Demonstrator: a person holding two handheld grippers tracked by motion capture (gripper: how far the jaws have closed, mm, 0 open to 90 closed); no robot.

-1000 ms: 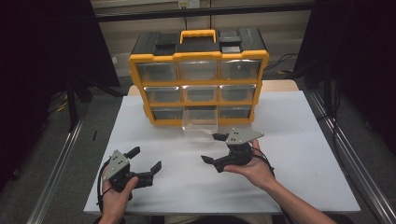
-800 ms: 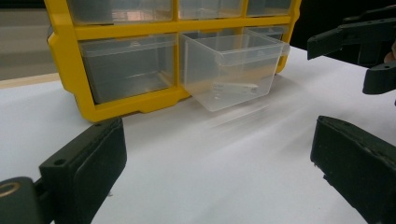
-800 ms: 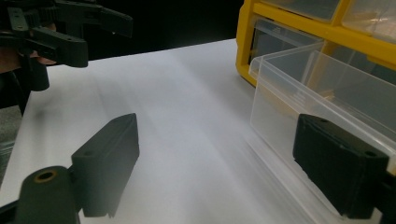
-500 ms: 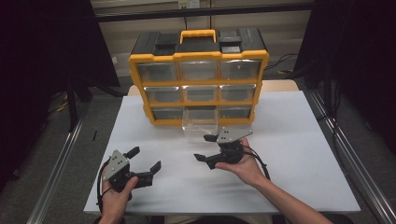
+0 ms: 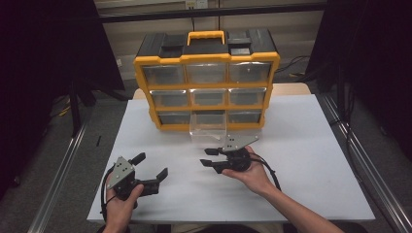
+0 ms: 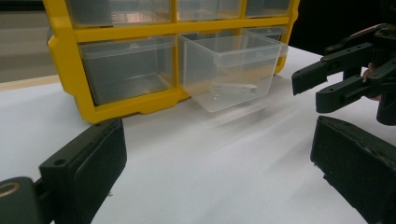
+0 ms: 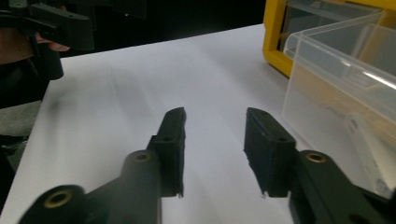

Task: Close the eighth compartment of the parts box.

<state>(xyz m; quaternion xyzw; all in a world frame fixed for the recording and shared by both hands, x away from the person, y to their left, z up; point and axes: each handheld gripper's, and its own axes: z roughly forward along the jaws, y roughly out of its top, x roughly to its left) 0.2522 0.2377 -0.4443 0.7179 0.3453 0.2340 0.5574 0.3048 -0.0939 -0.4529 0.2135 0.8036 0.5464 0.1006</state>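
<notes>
A yellow-and-black drawer cabinet point(image 5: 206, 77) stands at the back of the white table point(image 5: 301, 160). Its bottom middle clear drawer point(image 5: 209, 132) is pulled far out, and a small pale piece lies in it point(image 6: 233, 88). My right gripper point(image 5: 205, 157) lies just in front of that drawer and points left. Its jaws have just been closing and stand a narrow gap apart with nothing between them point(image 7: 215, 116). The drawer point(image 7: 336, 84) sits to their right. My left gripper point(image 5: 152, 165) rests at the near left, wide open and empty point(image 6: 217, 126), facing the drawer point(image 6: 229, 70) and the right gripper point(image 6: 327, 81).
The cabinet's other clear drawers point(image 5: 165, 75) are pushed in. Dark floor and metal rails point(image 5: 58, 170) flank the table on both sides. Cables trail from both grippers toward the near edge.
My right gripper has shifted a little to the left and its jaws have narrowed with nothing in them. The left gripper and the drawer have not moved.
</notes>
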